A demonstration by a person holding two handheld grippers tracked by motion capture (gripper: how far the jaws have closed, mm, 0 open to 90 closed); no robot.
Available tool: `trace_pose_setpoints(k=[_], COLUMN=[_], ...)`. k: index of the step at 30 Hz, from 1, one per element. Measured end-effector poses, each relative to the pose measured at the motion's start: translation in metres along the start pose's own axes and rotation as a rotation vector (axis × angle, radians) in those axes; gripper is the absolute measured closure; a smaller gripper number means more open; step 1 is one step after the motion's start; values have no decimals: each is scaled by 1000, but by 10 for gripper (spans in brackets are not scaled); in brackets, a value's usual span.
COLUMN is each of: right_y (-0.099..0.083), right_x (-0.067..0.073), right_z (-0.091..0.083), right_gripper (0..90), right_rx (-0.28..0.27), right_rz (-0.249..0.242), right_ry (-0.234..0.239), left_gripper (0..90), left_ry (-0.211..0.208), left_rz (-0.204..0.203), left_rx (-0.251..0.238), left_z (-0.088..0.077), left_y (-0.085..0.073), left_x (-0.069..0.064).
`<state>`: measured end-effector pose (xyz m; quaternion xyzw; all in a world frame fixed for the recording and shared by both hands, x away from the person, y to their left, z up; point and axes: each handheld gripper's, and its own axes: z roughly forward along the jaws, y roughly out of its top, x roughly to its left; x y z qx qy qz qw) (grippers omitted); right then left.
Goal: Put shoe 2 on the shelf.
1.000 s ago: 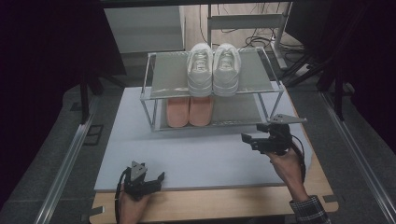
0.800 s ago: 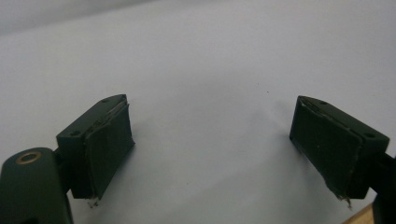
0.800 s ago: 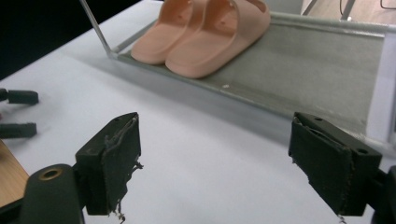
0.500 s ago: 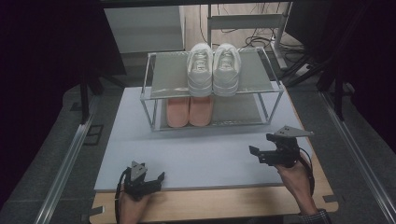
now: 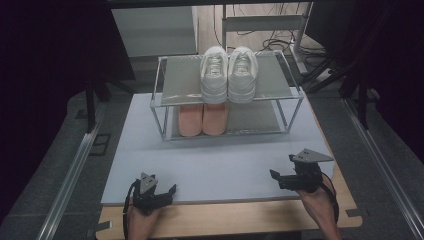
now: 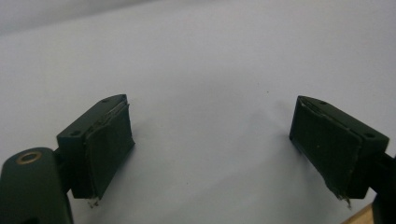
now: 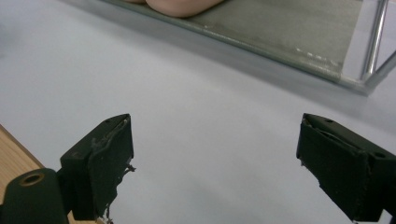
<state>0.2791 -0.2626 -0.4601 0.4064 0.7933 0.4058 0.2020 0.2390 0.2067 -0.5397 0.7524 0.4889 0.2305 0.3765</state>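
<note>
Sneakers [image 5: 228, 74], a white pair, stand side by side on the top level of the metal shoe rack [image 5: 170, 82], toes toward me, at the far middle of the table [image 5: 220, 160]. Beneath them, on the lower shelf, sits a pink pair [image 5: 202, 119], slightly left of the white ones. The rack stands on the pale mat that covers most of the table, well apart from both my hands.

My right claw [image 5: 281, 177] hovers low over the mat at the near right corner, aimed toward the rack; its jaws have just been opening and now stand wide with nothing between them. In the right claw view [image 7: 212, 158] the rack's lower shelf edge and a pink toe show ahead.

My left claw [image 5: 169, 192] rests at the near left edge of the mat, jaws spread wide and empty over bare mat [image 6: 210, 144].
</note>
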Motion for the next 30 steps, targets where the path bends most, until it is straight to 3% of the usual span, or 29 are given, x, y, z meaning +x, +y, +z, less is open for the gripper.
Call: trace_pose_setpoints(k=[19,23,28,30], right_y=[-52,-64,-73,-73], right_x=[3,4,4,5], right_z=[22,29,31,31], right_gripper=[109,101,81,81], right_rx=[42,37,-22,-19], right_rz=[2,5,12,12], right_ry=[-31,-35,-31,-37], left_gripper=[130,130,130,131], left_ry=[1,1,2,2], left_rz=[0,0,1,0], left_rx=[-1,0,0,0], left_z=[0,0,0,0], left_y=[0,0,0,0], left_x=[0,0,0,0])
